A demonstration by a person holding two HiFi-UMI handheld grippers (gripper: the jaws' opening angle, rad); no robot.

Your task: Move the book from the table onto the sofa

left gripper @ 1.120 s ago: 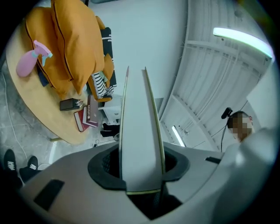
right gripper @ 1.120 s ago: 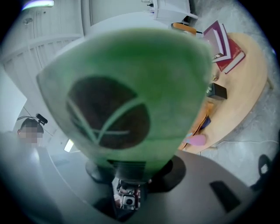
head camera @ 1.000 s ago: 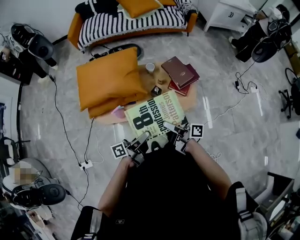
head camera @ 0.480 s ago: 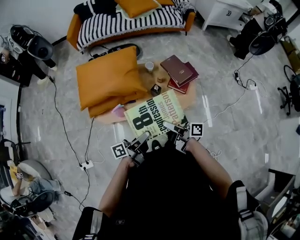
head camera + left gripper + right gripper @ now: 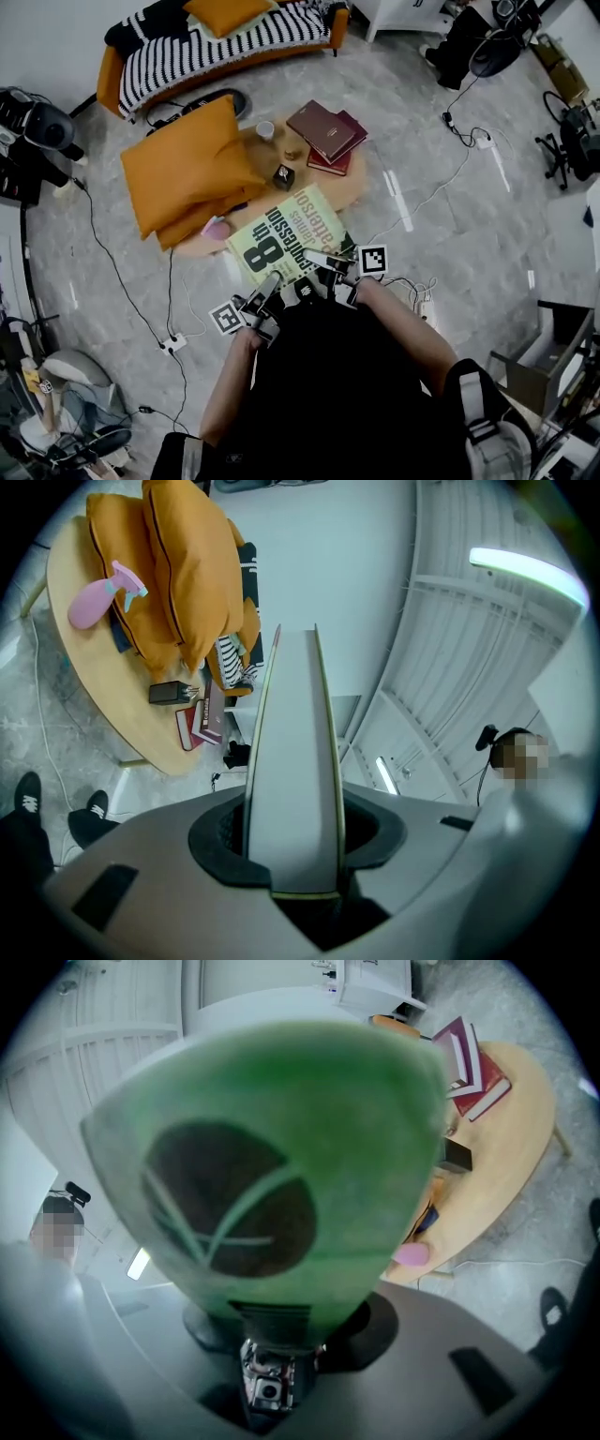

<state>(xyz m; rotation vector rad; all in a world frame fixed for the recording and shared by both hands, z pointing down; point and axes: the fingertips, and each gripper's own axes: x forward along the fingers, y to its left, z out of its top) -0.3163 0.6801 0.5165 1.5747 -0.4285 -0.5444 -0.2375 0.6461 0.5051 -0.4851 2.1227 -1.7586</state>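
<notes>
- While both grippers clamp its near edge, the yellow-green paperback book (image 5: pixel 284 234) is held up in front of the person, cover upward. In the head view its far end lies over the near rim of the round wooden table (image 5: pixel 352 183).
- The left gripper (image 5: pixel 269 289) has its jaws partly closed on the book's edge, which runs straight out between them.
- The right gripper (image 5: pixel 323 262) pinches the book likewise; the green cover fills its view.
- The sofa (image 5: pixel 111 80) stands beyond the table, well apart from the book.
- On the table lie orange cushions (image 5: pixel 187 173), a stack of dark red books (image 5: pixel 326 136) and a pink spray bottle (image 5: pixel 216 228).
</notes>
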